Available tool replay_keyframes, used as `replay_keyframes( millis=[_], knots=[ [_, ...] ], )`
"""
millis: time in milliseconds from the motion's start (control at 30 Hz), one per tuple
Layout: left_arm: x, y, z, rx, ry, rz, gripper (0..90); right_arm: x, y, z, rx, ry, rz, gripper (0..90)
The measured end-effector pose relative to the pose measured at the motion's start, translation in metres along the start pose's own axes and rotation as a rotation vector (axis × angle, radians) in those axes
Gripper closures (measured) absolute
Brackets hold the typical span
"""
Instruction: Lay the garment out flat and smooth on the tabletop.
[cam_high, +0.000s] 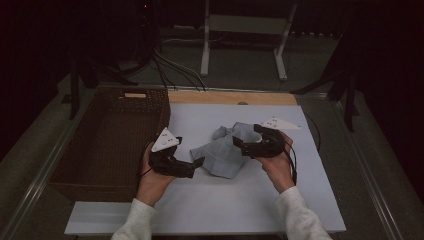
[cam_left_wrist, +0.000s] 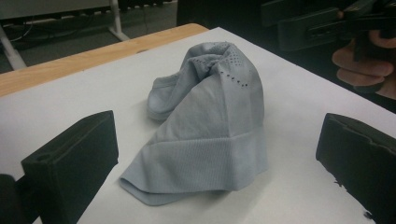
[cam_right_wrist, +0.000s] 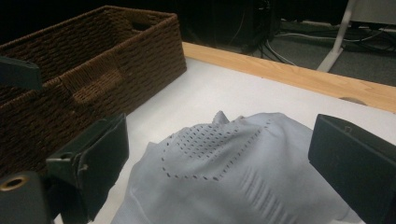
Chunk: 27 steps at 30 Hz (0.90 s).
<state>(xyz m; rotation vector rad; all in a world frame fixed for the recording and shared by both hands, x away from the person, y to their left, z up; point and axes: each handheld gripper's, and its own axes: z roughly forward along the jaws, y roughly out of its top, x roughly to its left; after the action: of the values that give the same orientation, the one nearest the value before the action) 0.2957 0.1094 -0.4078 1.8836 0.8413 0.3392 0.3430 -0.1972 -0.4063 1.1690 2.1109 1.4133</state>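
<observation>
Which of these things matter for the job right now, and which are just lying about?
In play:
grey cloth, crumpled on the white board
left tongs, open beside it
right tongs, open at it
wicker basket, to the left of the board

Lying about:
cables on the floor
white stand

No readable text.
Grey cloth (cam_left_wrist: 205, 126), wicker basket (cam_right_wrist: 88, 60), white board (cam_high: 280, 200): no labels, brands, numbers or signs legible on any.

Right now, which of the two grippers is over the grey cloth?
The right gripper: its open fingers straddle the grey cloth. The left gripper sits beside its edge.
</observation>
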Motion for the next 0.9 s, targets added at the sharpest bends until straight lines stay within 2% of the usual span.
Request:
replay_keyframes(
  millis=[533, 733, 900],
  knots=[
    [-0.001, 0.0, 0.0, -0.004, -0.002, 0.0, 0.0, 0.007, 0.006, 0.021, 0.042, 0.001, -0.012, 7.1],
    [-0.002, 0.0, -0.001, -0.02, 0.006, 0.004, 0.0, 0.012, 0.003, 0.03, 0.081, -0.002, -0.043, 7.5],
    [-0.002, 0.001, -0.001, -0.018, 0.004, 0.005, 0.0, 0.016, 0.001, 0.035, 0.114, -0.024, -0.073, 14.6]
  ],
)
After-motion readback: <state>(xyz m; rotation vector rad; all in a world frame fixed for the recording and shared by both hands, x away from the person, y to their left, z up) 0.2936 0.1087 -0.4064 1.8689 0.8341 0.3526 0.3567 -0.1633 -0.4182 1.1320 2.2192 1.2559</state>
